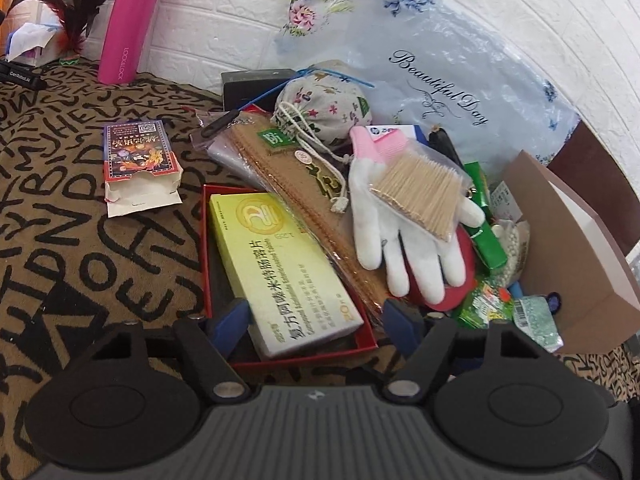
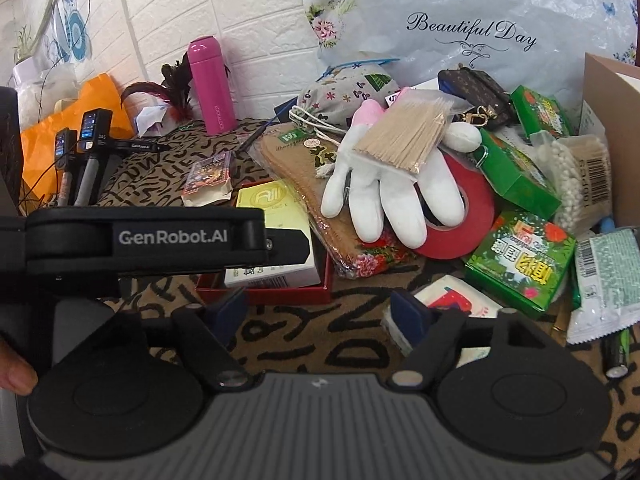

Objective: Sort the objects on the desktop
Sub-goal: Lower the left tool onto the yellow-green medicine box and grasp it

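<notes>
A yellow medicine box lies in a red tray; it shows in the right wrist view too. My left gripper is open, its blue fingertips on either side of the box's near end. A white glove with a bag of toothpicks on it lies on a pile beside a packet of brown insoles and a floral pouch. My right gripper is open and empty above the cloth, in front of the red tray. The left gripper's body crosses the right wrist view.
A pink bottle stands at the wall. An opened card box lies on the lettered cloth. Red tape, green boxes, a tissue pack, a battery and a cardboard box crowd the right.
</notes>
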Demonstrator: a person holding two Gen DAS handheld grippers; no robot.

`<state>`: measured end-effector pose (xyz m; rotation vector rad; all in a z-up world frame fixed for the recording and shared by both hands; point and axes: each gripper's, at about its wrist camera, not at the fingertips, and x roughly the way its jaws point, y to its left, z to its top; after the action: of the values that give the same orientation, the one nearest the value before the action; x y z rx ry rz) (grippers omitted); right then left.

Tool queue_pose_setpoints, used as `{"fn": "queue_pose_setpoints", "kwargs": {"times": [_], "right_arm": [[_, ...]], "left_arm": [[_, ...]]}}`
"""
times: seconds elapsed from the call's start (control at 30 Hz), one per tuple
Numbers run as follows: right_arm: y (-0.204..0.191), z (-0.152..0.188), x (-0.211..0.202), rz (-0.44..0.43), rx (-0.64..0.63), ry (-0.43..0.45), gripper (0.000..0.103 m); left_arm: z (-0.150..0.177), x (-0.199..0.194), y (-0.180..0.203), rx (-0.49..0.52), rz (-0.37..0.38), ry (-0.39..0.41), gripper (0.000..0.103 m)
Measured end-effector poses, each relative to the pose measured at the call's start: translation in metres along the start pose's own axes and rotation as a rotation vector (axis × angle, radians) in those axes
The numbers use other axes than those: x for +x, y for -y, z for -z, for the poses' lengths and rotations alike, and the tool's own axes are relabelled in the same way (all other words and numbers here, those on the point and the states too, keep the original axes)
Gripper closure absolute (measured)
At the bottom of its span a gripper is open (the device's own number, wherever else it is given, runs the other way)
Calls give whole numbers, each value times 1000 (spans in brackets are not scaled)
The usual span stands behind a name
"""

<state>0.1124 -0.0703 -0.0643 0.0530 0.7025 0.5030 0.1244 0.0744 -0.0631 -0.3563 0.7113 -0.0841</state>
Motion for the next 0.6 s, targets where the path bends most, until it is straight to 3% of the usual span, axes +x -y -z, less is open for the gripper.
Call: {"fn": "queue_pose_setpoints", "kwargs": {"times": [0.17, 0.43, 0.6], "right_arm": [[6, -2, 13, 16, 16, 6, 43], [4, -3, 24, -18, 17, 0, 58], [4, -4, 24, -57, 24, -3, 77]], "left_arm": [[-6, 11, -7, -20, -15, -7, 37], [-12, 22, -2, 52, -58, 16, 38], [-10, 14, -6, 35, -69, 27, 62]]}}
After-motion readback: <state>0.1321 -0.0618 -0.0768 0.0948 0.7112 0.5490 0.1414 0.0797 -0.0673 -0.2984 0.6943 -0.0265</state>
